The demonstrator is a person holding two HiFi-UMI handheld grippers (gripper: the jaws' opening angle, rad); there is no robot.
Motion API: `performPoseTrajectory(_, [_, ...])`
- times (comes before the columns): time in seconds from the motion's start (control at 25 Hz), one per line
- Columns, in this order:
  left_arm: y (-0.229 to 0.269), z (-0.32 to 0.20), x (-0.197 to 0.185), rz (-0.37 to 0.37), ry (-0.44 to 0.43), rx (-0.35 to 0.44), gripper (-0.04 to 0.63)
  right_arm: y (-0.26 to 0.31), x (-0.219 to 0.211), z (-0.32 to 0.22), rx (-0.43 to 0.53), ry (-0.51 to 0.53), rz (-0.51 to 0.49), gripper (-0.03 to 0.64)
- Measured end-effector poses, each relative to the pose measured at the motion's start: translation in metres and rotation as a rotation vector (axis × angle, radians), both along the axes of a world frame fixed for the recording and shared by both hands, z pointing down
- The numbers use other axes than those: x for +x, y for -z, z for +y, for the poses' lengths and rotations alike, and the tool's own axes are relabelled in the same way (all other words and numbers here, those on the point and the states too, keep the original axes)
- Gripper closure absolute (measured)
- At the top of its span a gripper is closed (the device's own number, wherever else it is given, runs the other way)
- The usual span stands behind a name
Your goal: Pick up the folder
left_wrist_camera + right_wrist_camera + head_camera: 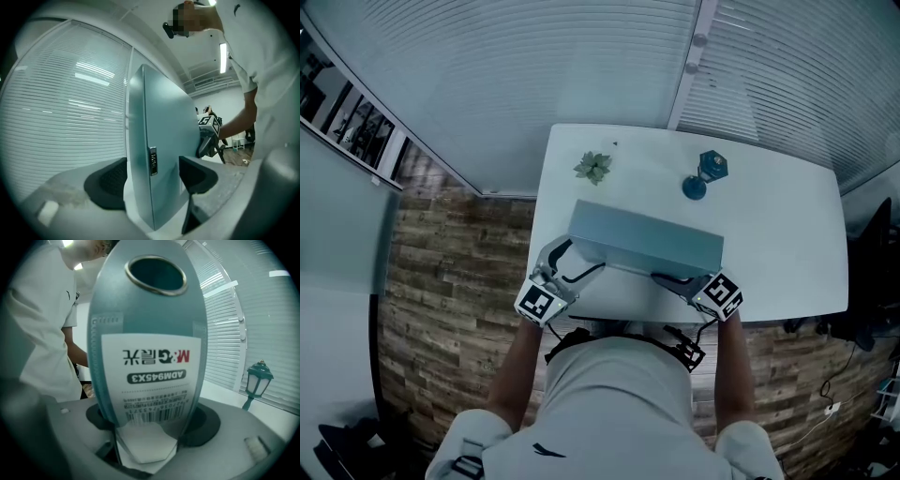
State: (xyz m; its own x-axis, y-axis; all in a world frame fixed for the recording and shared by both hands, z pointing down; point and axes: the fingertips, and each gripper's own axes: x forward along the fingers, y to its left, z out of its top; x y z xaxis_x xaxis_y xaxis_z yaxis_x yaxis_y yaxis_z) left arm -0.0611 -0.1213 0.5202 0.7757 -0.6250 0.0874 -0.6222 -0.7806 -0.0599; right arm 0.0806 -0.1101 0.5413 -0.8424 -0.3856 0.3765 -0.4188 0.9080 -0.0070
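A grey-blue box folder (647,246) stands on its long edge near the front of the white table (787,244), with a gripper at each end. My left gripper (575,261) has the folder's left end (164,140) between its dark pads (110,183), which lie against both faces. My right gripper (680,279) is shut across the labelled spine (150,333), which fills the gap between its pads (206,420). A white sheet (145,446) pokes out under the spine. The left gripper view also shows the right gripper (208,136) at the folder's far end.
A small green plant (593,166) and a blue lantern ornament (707,174) stand behind the folder on the table; the lantern (258,380) shows to the right in the right gripper view. Window blinds run along the far side. Wooden floor lies left of the table.
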Motion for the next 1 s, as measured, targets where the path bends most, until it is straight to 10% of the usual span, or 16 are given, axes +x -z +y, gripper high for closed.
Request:
performPoseTrajectory(0.4, [0.005, 0.008, -0.048, 0.09, 0.148, -0.038, 0.236, 0.038, 0.022, 0.008, 0.019, -0.076, -0.086, 0.247])
performPoseTrajectory(1.0, [0.008, 0.018, -0.039, 0.126, 0.127, -0.06, 0.236, 0.076, 0.001, -0.007, 0.041, -0.141, -0.331, 0.176])
